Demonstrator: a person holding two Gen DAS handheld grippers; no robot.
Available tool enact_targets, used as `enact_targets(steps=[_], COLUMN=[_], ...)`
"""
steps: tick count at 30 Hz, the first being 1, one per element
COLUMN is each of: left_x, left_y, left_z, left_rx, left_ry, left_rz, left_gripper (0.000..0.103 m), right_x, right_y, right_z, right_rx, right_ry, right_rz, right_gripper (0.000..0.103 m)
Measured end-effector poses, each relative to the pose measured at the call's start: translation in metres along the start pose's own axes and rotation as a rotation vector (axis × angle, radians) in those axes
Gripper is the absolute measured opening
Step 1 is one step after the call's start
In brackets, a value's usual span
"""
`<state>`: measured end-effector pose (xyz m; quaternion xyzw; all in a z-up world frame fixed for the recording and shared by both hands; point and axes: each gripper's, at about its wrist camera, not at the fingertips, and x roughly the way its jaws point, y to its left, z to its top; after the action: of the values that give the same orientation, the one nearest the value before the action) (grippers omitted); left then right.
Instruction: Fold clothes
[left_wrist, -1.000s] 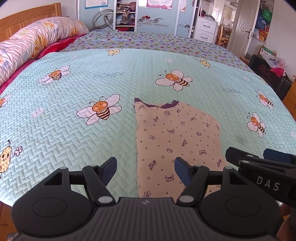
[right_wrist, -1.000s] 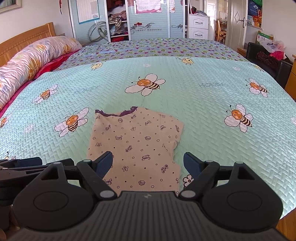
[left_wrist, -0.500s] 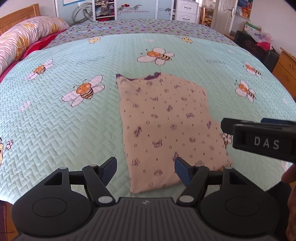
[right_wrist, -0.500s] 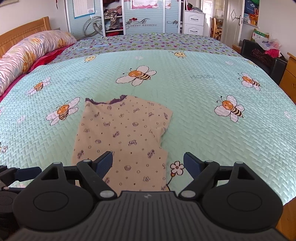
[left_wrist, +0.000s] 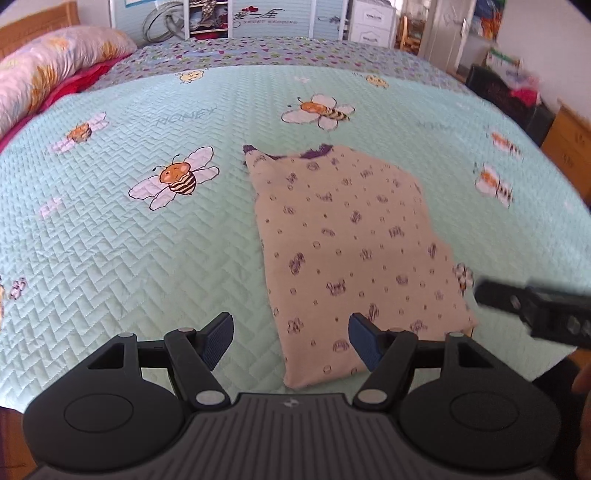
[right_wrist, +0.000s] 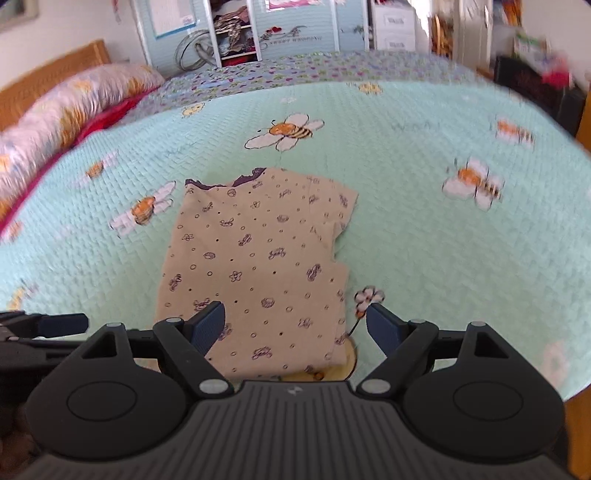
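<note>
Bedding in pale green, a quilted bedspread (left_wrist: 155, 236) printed with bees, is spread beneath both tongs, and on it a folded beige garment (left_wrist: 354, 251) with small purple prints and a purple neckline is laid flat. The left gripper (left_wrist: 291, 341) is held with its jaws wide and nothing is clasped between them; the near left corner of the garment is seen just ahead of it, mostly toward its right pad, while its left pad is seen over bare bedspread. The right gripper (right_wrist: 295, 326) is likewise held wide and empty, and in its own view the near edge of the garment (right_wrist: 258, 258) is framed between its pads, the left pad being seen over the cloth and the right pad over a printed flower (right_wrist: 369, 297) on the bedspread just beyond the garment's right edge. Whether either tong is touching the cloth cannot be told. In the left wrist view the right gripper is seen blurred to the right of the garment's near right corner. Far beyond the tongs, a floral pillow (left_wrist: 48, 70) is seen to the left, and wardrobe doors (right_wrist: 295, 29) are seen behind the bed.
</note>
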<state>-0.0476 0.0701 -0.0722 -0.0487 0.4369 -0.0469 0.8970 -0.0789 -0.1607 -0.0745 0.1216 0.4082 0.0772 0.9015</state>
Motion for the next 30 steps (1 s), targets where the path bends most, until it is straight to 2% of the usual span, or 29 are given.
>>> enact_targets(steps=[4, 9, 13, 18, 20, 24, 30], left_x=[0.014, 0.054, 0.098, 0.149, 0.167, 0.202, 0.233], left_y=[0.044, 0.081, 0.100, 0.110, 0.109, 0.106, 0.103], left_z=[0.028, 0.065, 0.090, 0.112, 0.120, 0.131, 0.147], left_rx=[-0.115, -0.225, -0.336, -0.411, -0.408, -0.423, -0.483], left_ry=[0.014, 0.074, 0.138, 0.211, 0.236, 0.299, 0.298], left_rz=[-0.124, -0.245, -0.345, -0.367, -0.357, -0.410, -0.523], left_gripper=[0.072, 0.072, 0.072, 0.072, 0.072, 0.072, 0.077], right_x=[0.010, 0.036, 0.056, 0.074, 0.082, 0.091, 0.097], right_y=[-0.067, -0.122, -0.134, -0.135, -0.132, -0.127, -0.120], right_z=[-0.019, -0.060, -0.078, -0.086, -0.085, -0.079, -0.069], right_rx=[0.343, 0.679, 0.829, 0.944, 0.968, 0.992, 1.007], right_ry=[0.058, 0.123, 0.163, 0.179, 0.186, 0.195, 0.188], right_rz=[0.292, 0.467, 0.530, 0.577, 0.591, 0.599, 0.620], right_gripper=[0.085, 0.085, 0.085, 0.085, 0.086, 0.088, 0.088])
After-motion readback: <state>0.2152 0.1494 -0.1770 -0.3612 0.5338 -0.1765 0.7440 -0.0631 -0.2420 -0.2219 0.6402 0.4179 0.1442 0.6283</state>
